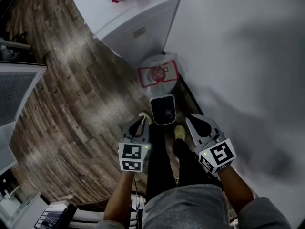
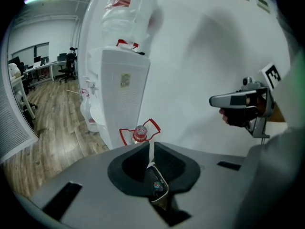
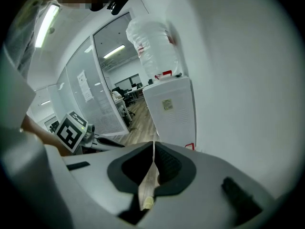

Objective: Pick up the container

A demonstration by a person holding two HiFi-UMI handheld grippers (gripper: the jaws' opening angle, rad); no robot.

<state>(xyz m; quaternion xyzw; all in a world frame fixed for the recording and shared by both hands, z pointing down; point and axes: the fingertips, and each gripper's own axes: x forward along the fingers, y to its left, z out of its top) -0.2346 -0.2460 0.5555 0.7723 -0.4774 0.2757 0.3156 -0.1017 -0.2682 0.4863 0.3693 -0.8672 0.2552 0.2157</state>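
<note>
A clear plastic water container [image 1: 157,74] with a red cap lies on the floor against the white wall, wrapped in film with red edging. It also shows in the left gripper view, as the red-capped container [image 2: 139,133] just above the jaws. My left gripper [image 1: 137,124] is held low in front of me, jaws together and empty, well short of the container. My right gripper [image 1: 197,123] hangs beside it to the right, shut with nothing in it. The left gripper [image 2: 151,150] and right gripper [image 3: 153,151] each show closed jaws in their own views.
A white water dispenser [image 1: 136,20] with a big bottle on top stands just past the container; it shows as the dispenser [image 2: 121,97] and dispenser [image 3: 170,109]. A small dark bin [image 1: 163,109] with a pale rim sits between my feet and the container. Wood floor [image 1: 71,94] spreads left.
</note>
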